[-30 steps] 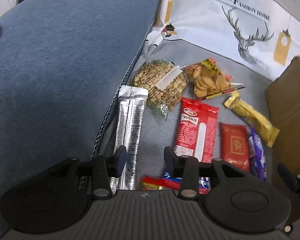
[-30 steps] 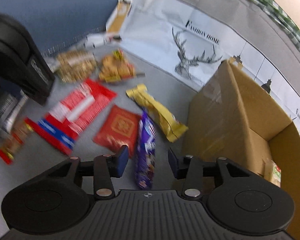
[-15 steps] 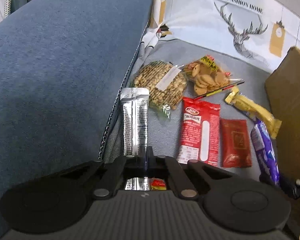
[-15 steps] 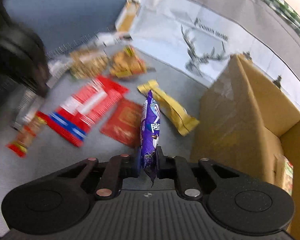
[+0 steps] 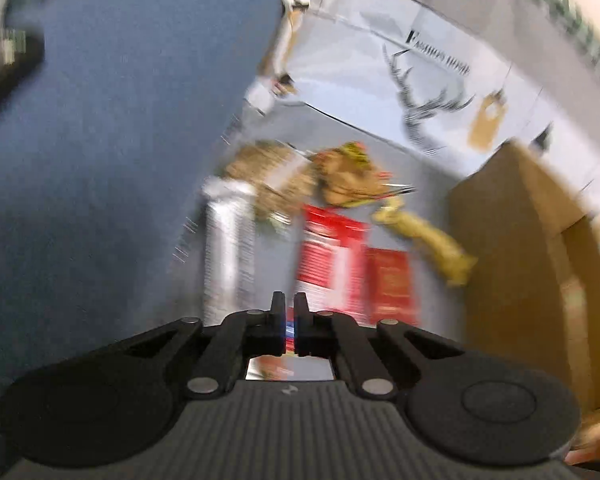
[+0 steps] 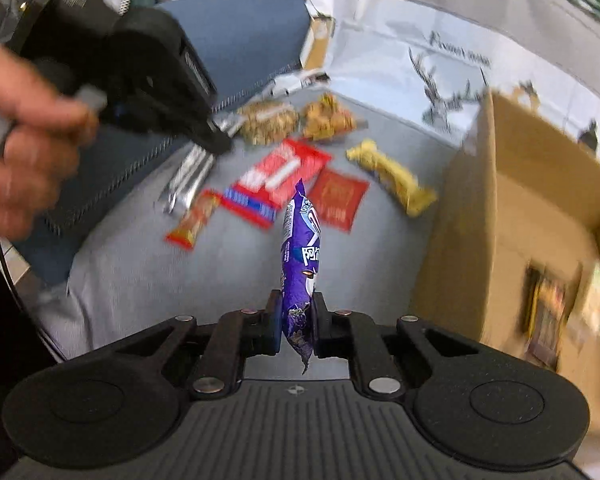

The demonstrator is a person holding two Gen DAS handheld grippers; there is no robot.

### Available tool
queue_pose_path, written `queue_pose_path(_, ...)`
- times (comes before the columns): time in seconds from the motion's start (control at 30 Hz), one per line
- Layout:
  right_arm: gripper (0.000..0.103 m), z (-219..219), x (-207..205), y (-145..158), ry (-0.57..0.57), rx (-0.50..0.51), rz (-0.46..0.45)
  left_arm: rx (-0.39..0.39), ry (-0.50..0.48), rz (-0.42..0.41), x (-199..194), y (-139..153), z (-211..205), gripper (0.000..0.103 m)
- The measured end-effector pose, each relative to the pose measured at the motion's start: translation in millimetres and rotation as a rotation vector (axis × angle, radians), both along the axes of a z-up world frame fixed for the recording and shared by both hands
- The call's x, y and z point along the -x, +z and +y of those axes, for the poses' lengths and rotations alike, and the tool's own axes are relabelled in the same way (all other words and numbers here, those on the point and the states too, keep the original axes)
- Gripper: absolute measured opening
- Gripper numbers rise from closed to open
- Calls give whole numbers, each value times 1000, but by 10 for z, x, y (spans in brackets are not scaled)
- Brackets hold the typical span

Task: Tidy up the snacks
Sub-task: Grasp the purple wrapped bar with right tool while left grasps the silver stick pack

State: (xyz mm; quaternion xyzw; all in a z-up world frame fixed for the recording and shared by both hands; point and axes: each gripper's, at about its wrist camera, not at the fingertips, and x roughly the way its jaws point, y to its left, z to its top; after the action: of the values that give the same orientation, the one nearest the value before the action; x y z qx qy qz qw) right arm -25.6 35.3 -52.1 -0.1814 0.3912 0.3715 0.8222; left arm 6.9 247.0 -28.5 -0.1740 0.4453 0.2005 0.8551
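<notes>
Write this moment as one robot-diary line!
right gripper: shut on purple snack packet, held in air | left gripper: jaws near-closed, just opening, anything between them unclear | cardboard box: open, at right

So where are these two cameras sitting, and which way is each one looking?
Left wrist view: rides on the left claw, looking forward and down over blurred snacks on a grey cloth; only its own shut claw shows.
Right wrist view: rides on the right claw, which grips a purple snack packet; the person's left hand shows holding the other claw.
Shared: the red packet, the yellow packet and the cardboard box.
</notes>
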Motion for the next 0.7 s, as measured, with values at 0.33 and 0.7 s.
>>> queue_pose_path(0.33, 15, 121, -1, -454, -28, 66, -19, -260, 34, 203, -422, -340, -208, 46)
queue_pose_path(0.7, 33, 97, -11, -451, 0, 19, 2, -193, 84, 200, -400, -398, 2, 16)
